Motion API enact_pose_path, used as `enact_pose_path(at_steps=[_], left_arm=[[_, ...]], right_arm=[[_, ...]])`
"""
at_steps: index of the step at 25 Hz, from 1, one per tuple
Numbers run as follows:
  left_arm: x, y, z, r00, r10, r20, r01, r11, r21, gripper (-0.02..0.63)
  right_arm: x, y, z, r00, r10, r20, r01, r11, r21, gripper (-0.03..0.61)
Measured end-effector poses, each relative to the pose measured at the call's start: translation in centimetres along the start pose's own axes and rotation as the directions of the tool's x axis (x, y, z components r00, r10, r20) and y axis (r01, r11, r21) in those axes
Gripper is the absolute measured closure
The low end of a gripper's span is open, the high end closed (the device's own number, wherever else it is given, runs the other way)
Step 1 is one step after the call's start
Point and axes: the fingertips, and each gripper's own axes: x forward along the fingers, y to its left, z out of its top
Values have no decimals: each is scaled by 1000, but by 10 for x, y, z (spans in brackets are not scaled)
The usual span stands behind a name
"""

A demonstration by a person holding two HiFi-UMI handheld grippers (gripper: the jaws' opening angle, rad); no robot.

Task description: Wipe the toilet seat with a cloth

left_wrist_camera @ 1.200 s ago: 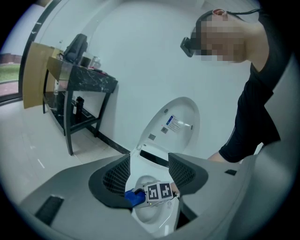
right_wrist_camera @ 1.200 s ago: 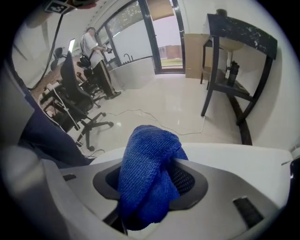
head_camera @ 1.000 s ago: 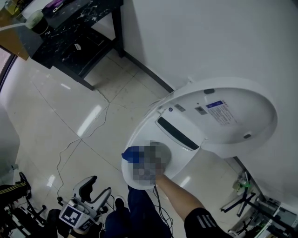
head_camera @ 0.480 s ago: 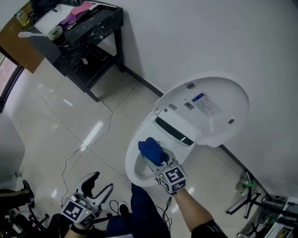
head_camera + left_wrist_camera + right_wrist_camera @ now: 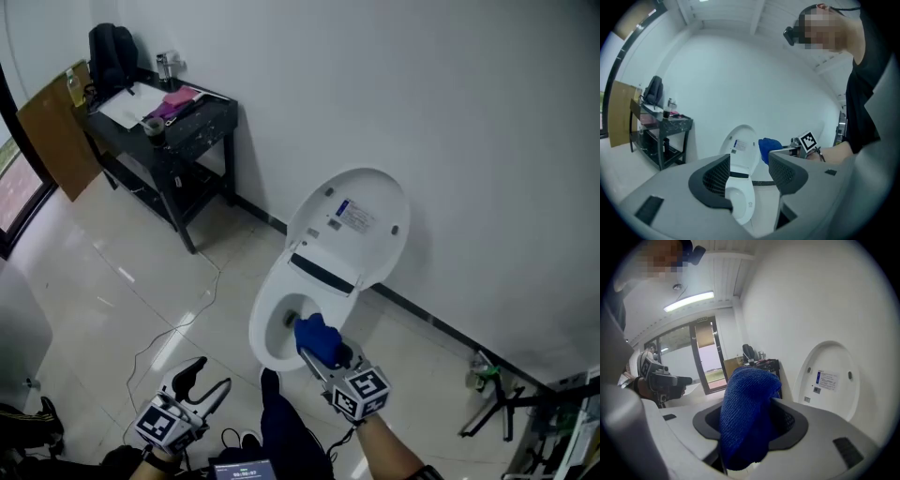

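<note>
one toilet stood backed to the wall, its lid tipped up against that wall, so open room lay only in front and to the left, where bare floor ran to the one black counter along the same wall, well apart. two tongs were in view. the right tongs were clamped on the one blue cloth, held over the bowl's near edge and, in the left gripper view, up in the air clear of it. the left tongs hung low over the floor, jaws apart with nothing between them, well left of the toilet.
</note>
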Motion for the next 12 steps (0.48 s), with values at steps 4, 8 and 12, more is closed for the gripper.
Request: enact_pose_path(at_steps=[4, 8, 12], left_arm=[[-63, -54, 23, 997, -58, 52, 56, 997, 44, 354], [-126, -98, 29, 992, -91, 90, 85, 994, 64, 354], [-164, -125, 27, 991, -102, 91, 95, 992, 84, 354]], right_arm=[[-88, 65, 12, 998, -45, 34, 45, 999, -7, 334], [-159, 131, 11, 997, -60, 48, 61, 998, -27, 334], [-207, 177, 15, 995, -62, 72, 64, 997, -33, 336]])
